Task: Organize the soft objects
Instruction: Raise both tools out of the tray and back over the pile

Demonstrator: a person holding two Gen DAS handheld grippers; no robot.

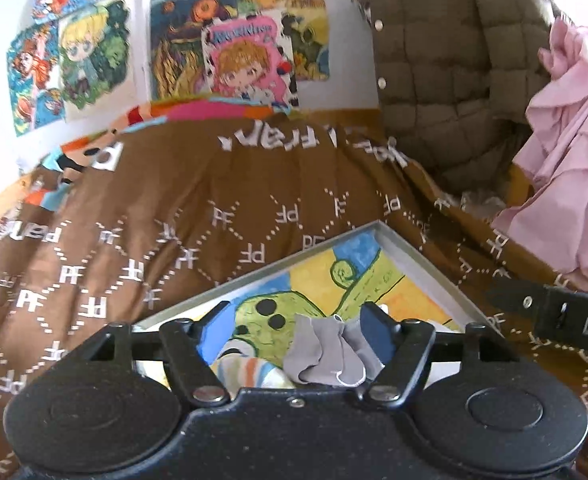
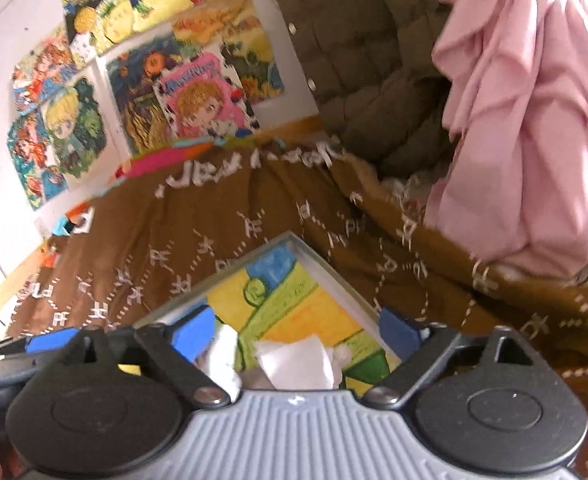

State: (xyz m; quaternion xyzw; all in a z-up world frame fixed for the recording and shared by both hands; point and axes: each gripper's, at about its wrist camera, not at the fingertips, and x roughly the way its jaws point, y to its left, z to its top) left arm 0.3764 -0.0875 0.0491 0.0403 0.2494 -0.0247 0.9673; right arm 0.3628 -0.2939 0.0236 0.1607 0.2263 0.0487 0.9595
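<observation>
Socks lie in a shallow painted box [image 1: 422, 264] on the brown blanket [image 1: 165, 208]: a grey sock [image 1: 326, 354] beside a striped sock [image 1: 249, 372] under the left gripper [image 1: 300, 322], white cloth [image 2: 298, 362] under the right gripper [image 2: 294, 330]. Both grippers stand with jaws apart, pressing on nothing. Beyond the box, a quilted olive jacket [image 1: 446, 60] and a pink cloth [image 1: 570, 152] hang at the right, with posters [image 1: 197, 40] on the wall.

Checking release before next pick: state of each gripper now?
Left gripper: open, holding nothing; grey sock lies loose in the tray between its fingers.
Right gripper: open, holding nothing; white cloth lies below it.
</observation>
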